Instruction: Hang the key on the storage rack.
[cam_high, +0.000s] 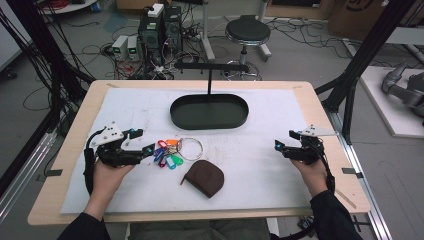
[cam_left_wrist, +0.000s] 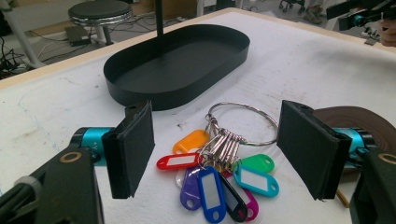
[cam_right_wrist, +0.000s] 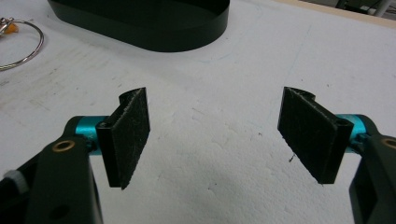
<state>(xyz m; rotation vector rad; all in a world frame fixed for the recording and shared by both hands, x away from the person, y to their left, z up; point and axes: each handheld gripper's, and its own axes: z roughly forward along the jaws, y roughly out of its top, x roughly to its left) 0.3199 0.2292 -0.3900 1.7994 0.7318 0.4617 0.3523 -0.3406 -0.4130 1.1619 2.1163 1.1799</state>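
Fingers (cam_left_wrist: 133, 149) of the left gripper (cam_left_wrist: 219, 149) stand wide apart, released, nothing pressed between the pads; the bunch of key tags (cam_left_wrist: 217, 175) lies on the white mat (cam_left_wrist: 56, 116) just beyond and between them, untouched. Tags are flat plastic with white label windows: red, orange, green, light blue, dark blue, purple, black and pink, fanned out from small split rings that gather on one large steel ring (cam_left_wrist: 243, 123) (the ring lies flat, on the far side of the fan). High view puts the left gripper (cam_high: 145, 142) just left of the bunch (cam_high: 167, 152), near the table's left-centre. Brown rounded pouch (cam_high: 203, 177) lies flat to the right of the tags and nearer the person, apart from them. Right gripper (cam_right_wrist: 217, 140) likewise has its fingers (cam_right_wrist: 130, 133) spread and empty over bare mat; in the high view it (cam_high: 280, 147) sits well apart from the tags, at the right side. Farther back, a black oval tray (cam_high: 177, 117) with an upright post rests mid-table.
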